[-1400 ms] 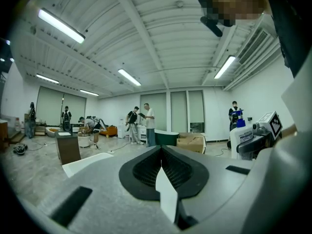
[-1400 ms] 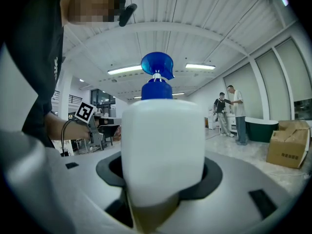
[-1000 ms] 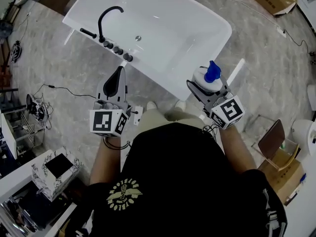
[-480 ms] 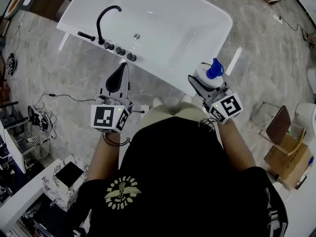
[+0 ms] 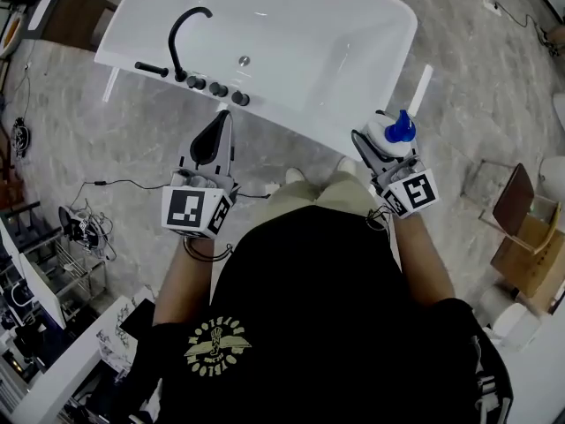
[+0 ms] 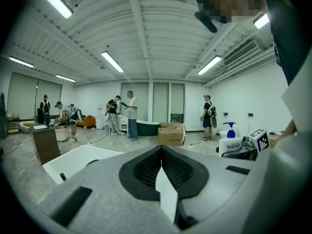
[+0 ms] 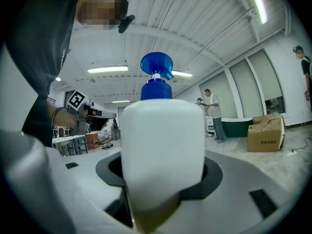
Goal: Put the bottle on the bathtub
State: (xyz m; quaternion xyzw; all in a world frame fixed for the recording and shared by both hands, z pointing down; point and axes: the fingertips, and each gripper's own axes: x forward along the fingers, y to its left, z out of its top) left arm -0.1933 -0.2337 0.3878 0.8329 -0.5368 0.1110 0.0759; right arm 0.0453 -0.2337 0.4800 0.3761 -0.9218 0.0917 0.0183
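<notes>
Looking down from the head view, I have the left tongs [image 5: 218, 126] out at my 11 o'clock. They are closed tight with nothing in them, and in the left gripper view the two black pads [image 6: 146, 169] meet along a single seam.

Over at my 1 o'clock, the right tongs [image 5: 381, 148] are clamped on the bottle [image 5: 386, 138]. It is white and upright, and its blue pump [image 5: 402, 126] is on top. In the right gripper view the bottle body [image 7: 163, 145] fills the gap between the jaws, and both pads press against its lower sides.

The bottle hangs over the grey stone floor [image 5: 115, 140], just short of the near rim of the white bathtub [image 5: 353, 25], which lies across my 12 o'clock. It is not on the tub.

On the tub's near edge, towards 11 o'clock, a black curved tap [image 5: 181, 34] stands beside a row of dark knobs [image 5: 218, 89]. The left tongs point just below those knobs, apart from them. A cardboard box [image 6: 171, 134] sits far off across the room.
</notes>
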